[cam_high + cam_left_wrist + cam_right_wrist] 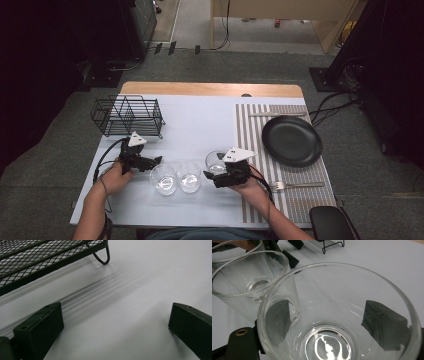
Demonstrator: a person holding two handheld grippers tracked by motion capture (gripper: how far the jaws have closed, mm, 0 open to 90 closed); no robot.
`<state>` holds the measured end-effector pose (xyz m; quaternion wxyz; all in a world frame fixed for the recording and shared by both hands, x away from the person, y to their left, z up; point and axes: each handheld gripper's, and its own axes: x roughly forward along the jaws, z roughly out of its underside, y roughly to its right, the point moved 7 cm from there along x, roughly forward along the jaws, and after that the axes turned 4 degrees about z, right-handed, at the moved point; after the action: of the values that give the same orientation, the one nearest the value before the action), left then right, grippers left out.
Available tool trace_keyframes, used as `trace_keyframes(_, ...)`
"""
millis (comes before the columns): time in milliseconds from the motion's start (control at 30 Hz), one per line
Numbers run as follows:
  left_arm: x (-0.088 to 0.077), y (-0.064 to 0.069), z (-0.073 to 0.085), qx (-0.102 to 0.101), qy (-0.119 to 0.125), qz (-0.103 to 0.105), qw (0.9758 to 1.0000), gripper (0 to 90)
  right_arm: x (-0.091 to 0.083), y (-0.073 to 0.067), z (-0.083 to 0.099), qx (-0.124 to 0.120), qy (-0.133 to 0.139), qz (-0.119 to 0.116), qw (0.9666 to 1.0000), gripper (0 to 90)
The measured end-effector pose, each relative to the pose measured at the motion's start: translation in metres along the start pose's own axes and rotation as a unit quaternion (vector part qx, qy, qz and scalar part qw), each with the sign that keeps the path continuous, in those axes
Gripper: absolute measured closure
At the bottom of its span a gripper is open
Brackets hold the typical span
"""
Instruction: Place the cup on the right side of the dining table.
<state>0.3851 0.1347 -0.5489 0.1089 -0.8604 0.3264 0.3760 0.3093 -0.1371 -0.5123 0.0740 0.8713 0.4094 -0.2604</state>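
Glasses: from above, three stand near the table's (200, 117) front edge, the right gripper (214, 176) around the rightmost glass (216, 161). Left gripper (116, 327) view: jaws spread, nothing between them, rack (37, 257) ahead. Right gripper view: jaws flank that glass, grip unclear.

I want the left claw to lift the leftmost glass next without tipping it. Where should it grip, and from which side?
Grip the leftmost glass across its side wall, jaws either side, coming in level from its left, where the open left claw already sits. It stands upright and flares toward the rim, so a low-to-middle hold seems safest. The middle glass crowds its right side.
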Motion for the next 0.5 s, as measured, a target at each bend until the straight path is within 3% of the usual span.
trace_keyframes(500,0.0,0.0,0.0,0.0,-0.001,0.0,1.0,0.0,0.0024,0.0084,-0.0054,0.01,0.001,0.003,0.9999,19.7)
